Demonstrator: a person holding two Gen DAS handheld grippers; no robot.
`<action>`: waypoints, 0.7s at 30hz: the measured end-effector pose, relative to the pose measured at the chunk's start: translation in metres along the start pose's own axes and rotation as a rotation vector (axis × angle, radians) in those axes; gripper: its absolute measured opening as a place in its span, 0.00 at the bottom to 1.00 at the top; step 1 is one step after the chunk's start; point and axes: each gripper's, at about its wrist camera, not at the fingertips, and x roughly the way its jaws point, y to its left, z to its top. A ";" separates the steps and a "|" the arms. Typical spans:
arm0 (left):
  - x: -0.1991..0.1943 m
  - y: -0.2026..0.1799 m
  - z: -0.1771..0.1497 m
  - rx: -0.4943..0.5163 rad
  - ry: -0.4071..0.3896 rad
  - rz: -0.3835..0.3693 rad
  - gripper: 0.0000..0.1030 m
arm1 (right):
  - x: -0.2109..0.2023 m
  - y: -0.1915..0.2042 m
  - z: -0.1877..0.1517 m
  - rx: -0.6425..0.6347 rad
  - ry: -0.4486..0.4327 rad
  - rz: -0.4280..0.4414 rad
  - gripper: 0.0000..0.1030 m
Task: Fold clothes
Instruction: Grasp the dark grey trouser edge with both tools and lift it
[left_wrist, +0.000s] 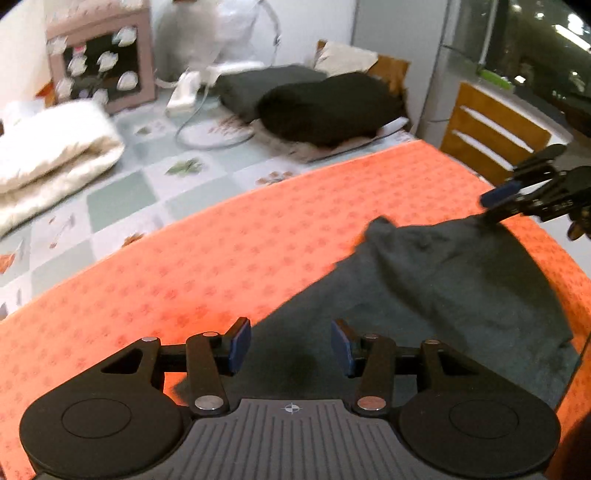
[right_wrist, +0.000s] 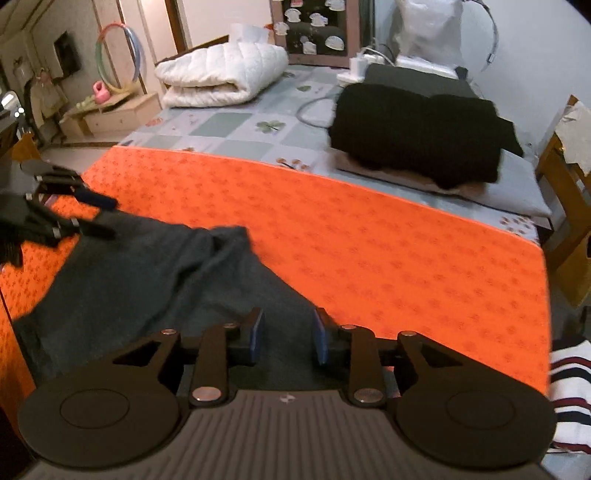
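A dark grey garment (left_wrist: 461, 280) lies rumpled on an orange patterned cloth (left_wrist: 221, 243) spread over the bed. It also shows in the right wrist view (right_wrist: 147, 273). My left gripper (left_wrist: 291, 345) is open, its blue pads over the garment's near edge. My right gripper (right_wrist: 288, 338) is open over the garment's other near edge. Each gripper shows in the other's view: the right one (left_wrist: 498, 203) at the garment's far corner, the left one (right_wrist: 99, 218) at its left corner, both open with cloth at the fingertips.
Behind the orange cloth (right_wrist: 369, 236) lie a folded black garment (right_wrist: 417, 136) on a pillow, a white rolled quilt (right_wrist: 221, 74), a power strip and cable (left_wrist: 184, 96). A wooden chair (left_wrist: 487, 133) stands beside the bed. A striped cloth (right_wrist: 570, 391) lies at the right edge.
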 end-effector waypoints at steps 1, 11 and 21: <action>0.002 0.006 0.001 0.002 0.012 0.008 0.49 | -0.001 -0.006 -0.001 -0.002 0.009 -0.004 0.34; 0.039 0.017 0.021 0.161 0.126 -0.091 0.49 | 0.031 -0.025 0.010 -0.073 0.067 0.078 0.40; 0.056 0.016 0.030 0.237 0.192 -0.253 0.19 | 0.066 -0.026 0.021 -0.129 0.164 0.233 0.38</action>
